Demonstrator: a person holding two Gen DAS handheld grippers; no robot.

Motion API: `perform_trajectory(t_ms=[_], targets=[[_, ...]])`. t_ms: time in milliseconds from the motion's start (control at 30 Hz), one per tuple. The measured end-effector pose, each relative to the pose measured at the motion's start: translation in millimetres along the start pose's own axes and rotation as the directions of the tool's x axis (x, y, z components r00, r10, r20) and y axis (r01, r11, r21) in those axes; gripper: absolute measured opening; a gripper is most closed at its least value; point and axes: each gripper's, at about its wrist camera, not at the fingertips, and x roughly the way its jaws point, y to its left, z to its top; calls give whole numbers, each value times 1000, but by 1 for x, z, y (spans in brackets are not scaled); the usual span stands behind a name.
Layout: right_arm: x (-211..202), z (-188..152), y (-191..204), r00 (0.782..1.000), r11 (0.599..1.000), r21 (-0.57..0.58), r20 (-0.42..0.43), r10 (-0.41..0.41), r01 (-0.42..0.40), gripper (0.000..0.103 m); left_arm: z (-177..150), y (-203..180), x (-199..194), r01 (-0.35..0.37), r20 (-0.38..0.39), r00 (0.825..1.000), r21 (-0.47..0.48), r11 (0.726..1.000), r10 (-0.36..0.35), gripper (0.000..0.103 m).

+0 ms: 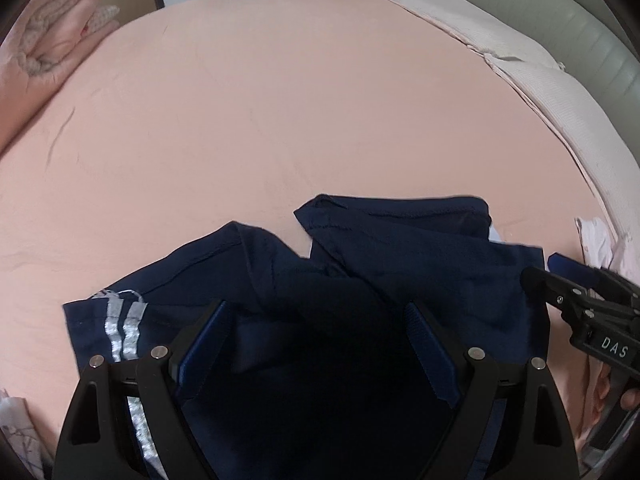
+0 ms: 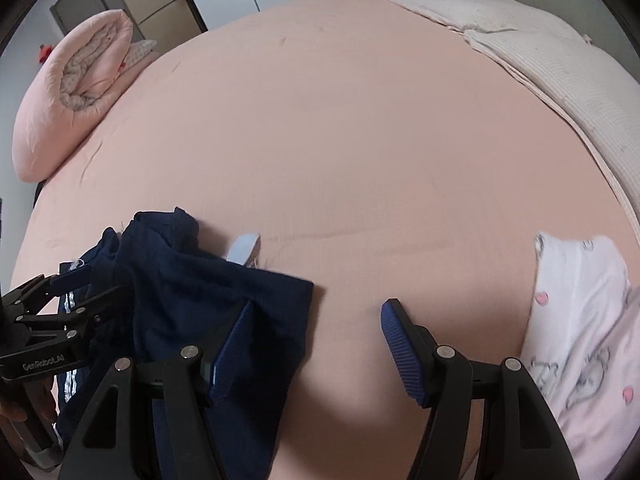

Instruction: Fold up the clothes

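A crumpled navy garment (image 1: 360,280) with two silver stripes lies on the pink bed sheet (image 1: 280,100); it also shows in the right wrist view (image 2: 192,292) at the lower left. My left gripper (image 1: 316,312) is open and hovers right over the garment. My right gripper (image 2: 316,312) is open above bare sheet, just right of the garment's edge; its left pad overlaps the cloth edge in view. The right gripper also shows in the left wrist view (image 1: 560,280), and the left gripper in the right wrist view (image 2: 80,284).
A rolled pink quilt (image 2: 72,92) lies at the far left of the bed. A cream blanket (image 2: 540,52) runs along the far right edge. A white-and-pink patterned garment (image 2: 580,320) lies at the near right. Wardrobes and boxes stand behind the bed.
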Motion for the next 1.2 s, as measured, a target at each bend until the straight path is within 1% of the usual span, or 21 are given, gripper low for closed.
perform_trajectory(t_ms=[67,167,233,433,533,600,667,733,767,833,1033,1200], targets=[[1,2,-3,1000,1000,19,6,24,-25,66,4,2,1,4,-2,1000,-7,1000,-4,88],[1,4,-7,997,996,42,20,77,-78,73,8,4,1,12,3,1000,-1,1000,-12,88],[2,4,-11,993,992,54,31,115,-116,74,10,7,-1,22,14,1000,-2,1000,-22,88],[0,-4,-21,980,976,95,68,188,-194,74,18,11,-8,103,29,994,-4,995,-103,88],[1,-8,-25,969,966,94,72,236,-242,74,20,15,-5,141,21,990,1,990,-141,88],[4,-8,-30,962,957,111,86,261,-269,74,24,16,-3,153,12,988,-3,988,-153,88],[4,-10,-32,955,947,135,94,282,-293,74,24,20,-6,182,18,983,-14,983,-182,88],[3,-13,-36,944,932,160,107,311,-325,74,28,27,-11,227,27,974,-13,974,-227,88],[4,-14,-38,940,926,168,106,325,-339,74,29,28,-11,242,15,970,-4,970,-242,88],[4,-15,-38,936,923,162,107,335,-349,74,31,28,-11,257,-12,966,19,966,-257,88],[6,-14,-35,932,918,166,113,346,-360,74,35,22,-3,268,-53,963,89,959,-264,88],[8,-12,-30,936,922,167,111,334,-349,74,38,16,3,277,-88,960,146,950,-267,88]])
